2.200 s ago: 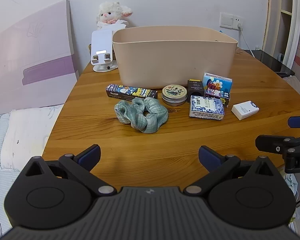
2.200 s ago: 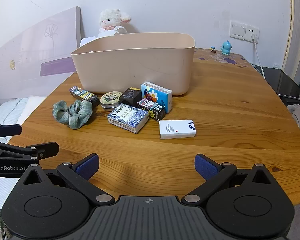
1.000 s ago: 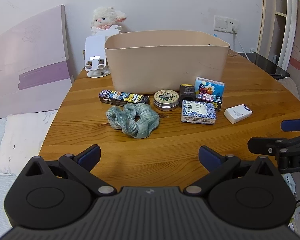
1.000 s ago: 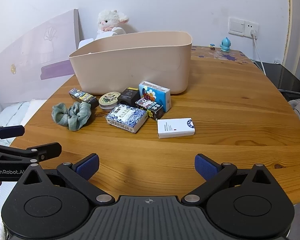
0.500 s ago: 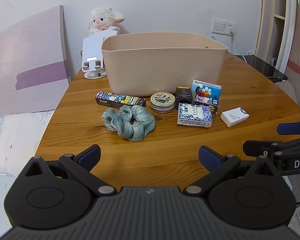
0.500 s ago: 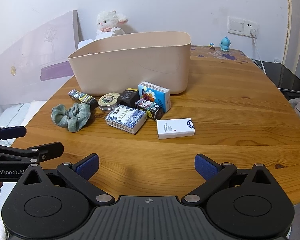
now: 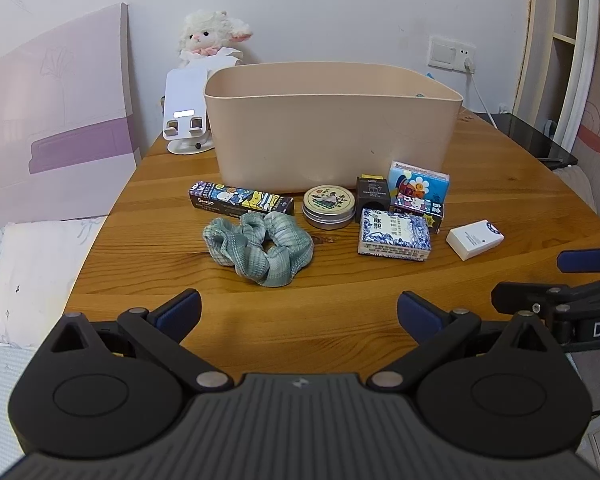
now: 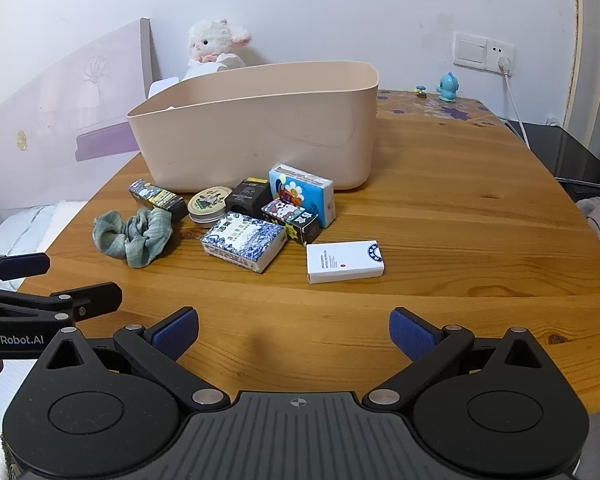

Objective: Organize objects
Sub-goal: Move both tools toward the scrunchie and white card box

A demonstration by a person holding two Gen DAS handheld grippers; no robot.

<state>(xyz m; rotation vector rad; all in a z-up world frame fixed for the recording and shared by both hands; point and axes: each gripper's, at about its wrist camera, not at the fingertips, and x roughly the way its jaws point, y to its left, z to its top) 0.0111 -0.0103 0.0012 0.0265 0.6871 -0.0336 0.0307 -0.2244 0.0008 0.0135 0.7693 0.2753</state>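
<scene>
Jaws of both grippers spread wide over grained wooden table [image 7: 380, 280]; ruffled fabric scrunchie [image 7: 260, 246], perhaps cotton.

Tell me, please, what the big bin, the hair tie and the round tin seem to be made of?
Bin: probably plastic, a smooth matte beige wall with rounded corners and a thin rim.
Hair tie: fabric, soft gathered folds in pale green with faint checks.
Round tin: likely metal, with a shiny silver side wall; its lid bears a printed picture.
</scene>
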